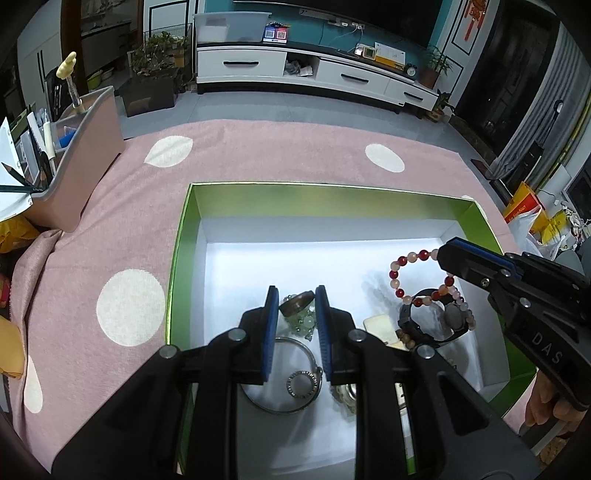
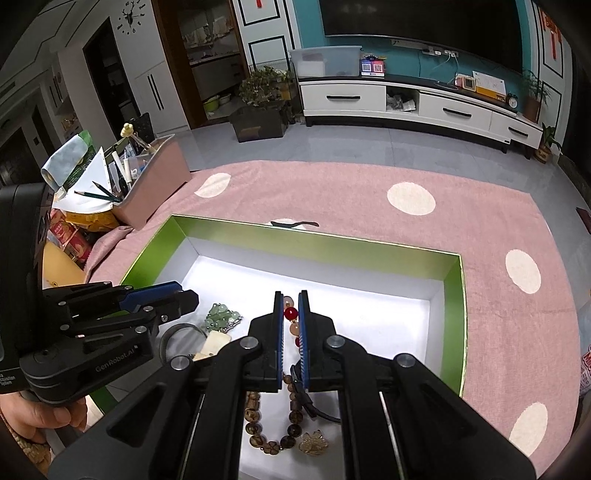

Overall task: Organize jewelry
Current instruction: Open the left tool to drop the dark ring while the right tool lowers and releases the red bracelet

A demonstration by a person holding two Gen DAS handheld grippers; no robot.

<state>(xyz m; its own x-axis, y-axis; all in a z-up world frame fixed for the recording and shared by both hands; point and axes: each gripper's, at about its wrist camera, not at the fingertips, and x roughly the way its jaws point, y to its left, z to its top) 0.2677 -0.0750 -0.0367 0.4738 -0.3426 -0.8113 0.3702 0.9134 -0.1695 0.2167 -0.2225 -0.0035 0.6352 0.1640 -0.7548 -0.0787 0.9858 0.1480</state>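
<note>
Covering the desk is a pink cloth with cream oval spots (image 1: 229,162), and on it sits a green-walled rectangular cardboard box with a white floor (image 1: 332,192). A pink plastic bin of pencils and stationery (image 1: 92,147) stands at the far left of the cloth. Beyond the desk lie a grey tiled floor (image 2: 369,144), a long white TV cabinet with black handles (image 2: 406,107) against a teal wall, potted plants, and a black wall clock (image 2: 130,17) at upper left.

Inside the box, near side, the jewelry is gathered: a silver metal bangle with a round dial (image 1: 291,373), a pale green jade bead cluster (image 2: 221,314), a dark wristwatch (image 1: 439,321), a brown wooden bead bracelet (image 2: 273,435) and a small gold flower brooch (image 2: 314,443).

The left gripper (image 1: 295,295) hangs over the green beads and bangle, its blue-padded fingers set a narrow gap apart with nothing between them. The right gripper (image 2: 291,301) has its fingers closed narrowly on a red, pink and white bead bracelet (image 1: 402,266), which hangs raised over the wristwatch at the right of the box.
</note>
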